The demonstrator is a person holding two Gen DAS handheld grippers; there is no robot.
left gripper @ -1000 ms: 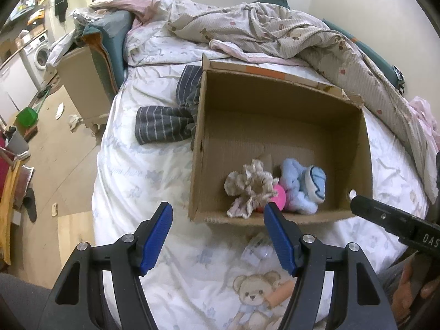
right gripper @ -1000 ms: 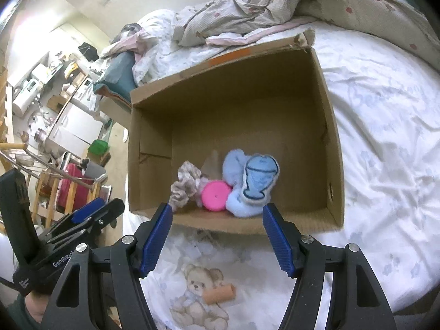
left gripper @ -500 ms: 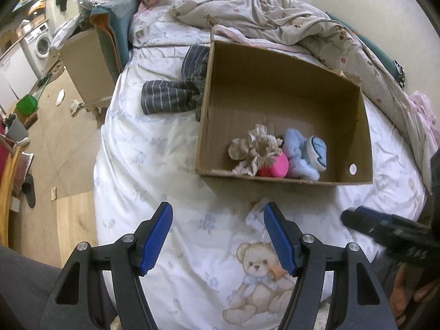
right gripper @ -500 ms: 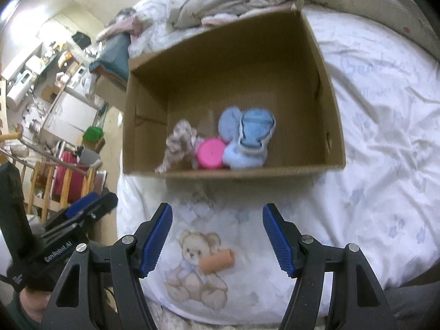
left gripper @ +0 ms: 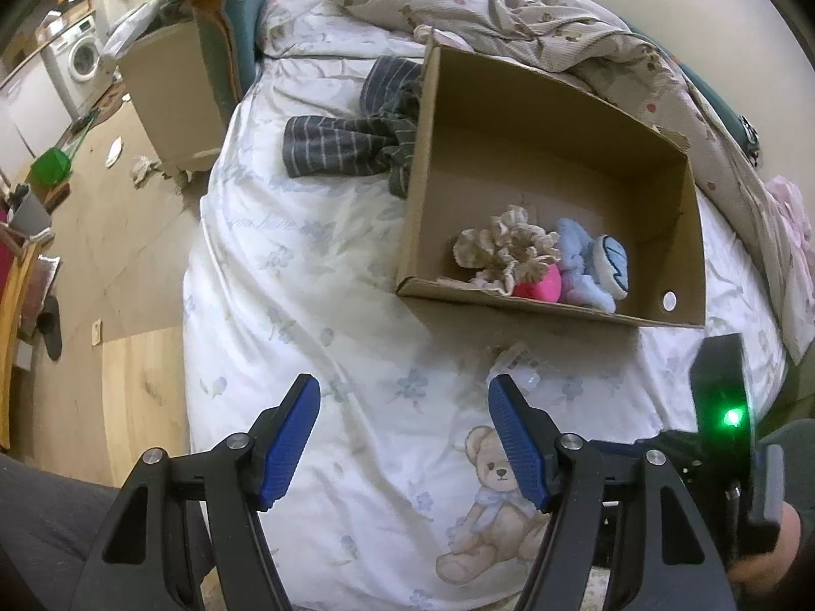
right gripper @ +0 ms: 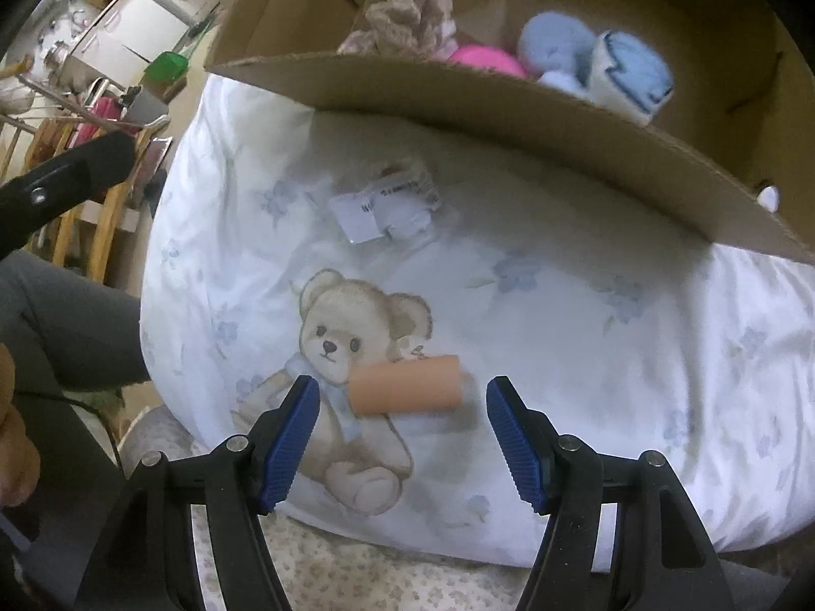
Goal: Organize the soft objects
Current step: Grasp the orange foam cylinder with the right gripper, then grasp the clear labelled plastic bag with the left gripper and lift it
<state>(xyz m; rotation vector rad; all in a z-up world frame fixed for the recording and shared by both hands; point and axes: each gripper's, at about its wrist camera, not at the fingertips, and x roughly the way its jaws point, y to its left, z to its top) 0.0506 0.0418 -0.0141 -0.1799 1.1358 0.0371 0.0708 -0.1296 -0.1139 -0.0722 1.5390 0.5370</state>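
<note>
A cardboard box [left gripper: 555, 153] sits on the bed and holds a beige frilly cloth [left gripper: 509, 249], a pink ball [left gripper: 540, 285] and a blue plush toy [left gripper: 596, 270]; they also show in the right wrist view, the cloth [right gripper: 407, 20], ball [right gripper: 484, 58] and plush [right gripper: 611, 66]. A peach foam cylinder [right gripper: 407, 387] lies on the sheet's bear print. My right gripper [right gripper: 402, 433] is open, low over the sheet, with the cylinder between and just ahead of its fingertips. My left gripper [left gripper: 402, 438] is open and empty above the sheet, short of the box.
A clear packet with white labels [right gripper: 387, 203] lies on the sheet before the box wall [right gripper: 509, 117]. A striped grey garment [left gripper: 351, 142] lies left of the box. A rumpled quilt [left gripper: 535, 25] lies behind it. The bed edge and wooden floor [left gripper: 117, 254] are at left.
Both grippers have pulled back from the box toward the bed's near edge. The right one has dropped low over the bear print, so the peach cylinder now lies between its open fingers.
</note>
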